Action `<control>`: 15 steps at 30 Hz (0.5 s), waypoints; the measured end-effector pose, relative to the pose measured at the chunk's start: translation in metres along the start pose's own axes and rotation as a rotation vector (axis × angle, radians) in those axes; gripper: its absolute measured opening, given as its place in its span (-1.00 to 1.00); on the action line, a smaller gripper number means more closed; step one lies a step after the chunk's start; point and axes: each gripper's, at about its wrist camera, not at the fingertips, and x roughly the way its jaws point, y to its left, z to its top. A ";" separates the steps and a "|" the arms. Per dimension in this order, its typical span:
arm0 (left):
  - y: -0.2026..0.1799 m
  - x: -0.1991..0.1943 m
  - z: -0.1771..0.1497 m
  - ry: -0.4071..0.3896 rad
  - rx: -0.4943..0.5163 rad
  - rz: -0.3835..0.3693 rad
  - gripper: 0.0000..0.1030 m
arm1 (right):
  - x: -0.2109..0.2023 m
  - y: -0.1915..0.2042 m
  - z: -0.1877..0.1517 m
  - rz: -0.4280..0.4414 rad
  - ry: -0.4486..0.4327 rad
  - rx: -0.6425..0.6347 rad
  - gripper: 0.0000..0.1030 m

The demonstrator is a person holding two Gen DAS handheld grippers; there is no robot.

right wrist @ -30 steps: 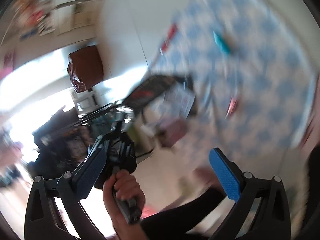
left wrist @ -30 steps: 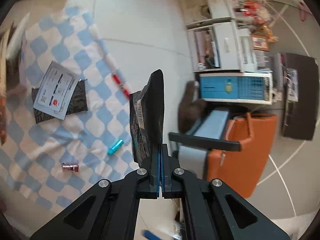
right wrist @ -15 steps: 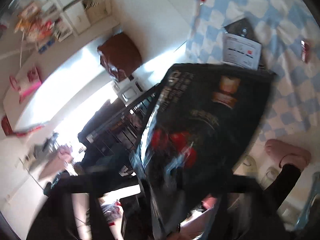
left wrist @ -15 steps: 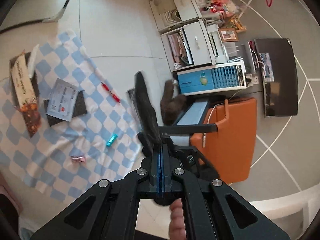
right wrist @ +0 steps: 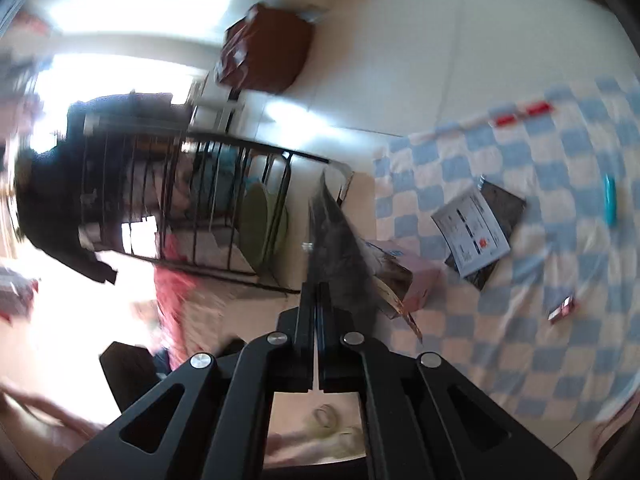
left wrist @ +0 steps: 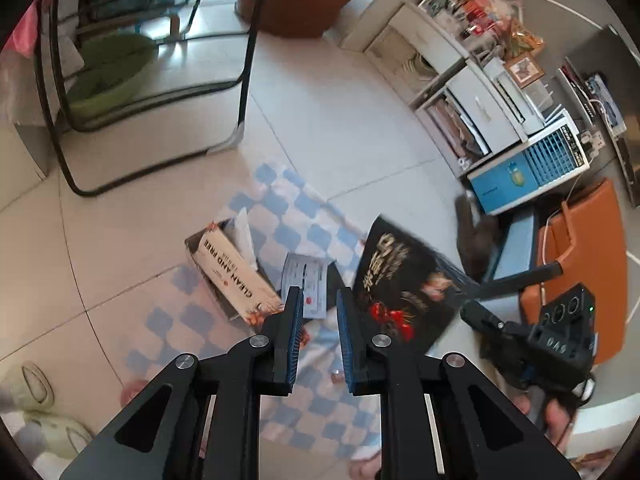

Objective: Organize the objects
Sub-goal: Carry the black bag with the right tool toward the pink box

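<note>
While the right gripper (right wrist: 317,300) pinches the edge of the black snack bag (left wrist: 404,284), its jaws are pressed tight together with only the thin bag between them. The bag sticks up and out from the gripper, above the checkered cloth (right wrist: 520,340) on the floor. In the left view the same bag hangs in the air, just to the right of the left gripper (left wrist: 318,312).

The left gripper is opening its jaws now, and nothing is between them. Past its fingers lies the tissue box (left wrist: 236,276), with a white card (left wrist: 306,284) on a dark pouch just beside the box. Farther from the box, on the cloth, are a teal tube (right wrist: 610,200), a small red thing (right wrist: 562,310) and a red and white pen (right wrist: 520,114) near the cloth's far edge.

The bag looks light and floppy. It is shiny, so it may slip, and it may swing when it is moved. A hold on the flat sealed edge looks best to me, because the puffy middle would squash. Whatever is inside might crack if it is squeezed hard.
</note>
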 end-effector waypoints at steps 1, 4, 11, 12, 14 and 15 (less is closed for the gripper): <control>0.009 -0.002 0.003 -0.002 -0.011 0.005 -0.72 | 0.007 0.003 -0.002 0.004 0.008 -0.020 -0.99; 0.040 -0.015 0.014 -0.057 -0.060 0.036 -0.72 | 0.024 0.011 -0.002 -0.048 0.018 -0.096 -0.99; 0.077 -0.022 0.025 -0.040 -0.277 -0.085 -0.71 | 0.040 -0.014 0.004 -0.234 0.020 -0.123 -0.99; 0.078 -0.024 0.026 -0.045 -0.284 -0.101 -0.70 | 0.042 -0.020 0.005 -0.250 0.025 -0.114 -0.99; 0.082 -0.026 0.027 -0.045 -0.284 -0.112 -0.38 | 0.051 -0.037 0.004 -0.280 0.056 -0.092 -0.98; 0.077 -0.023 0.026 -0.038 -0.281 -0.114 -0.29 | 0.057 -0.048 0.003 -0.282 0.080 -0.070 -0.96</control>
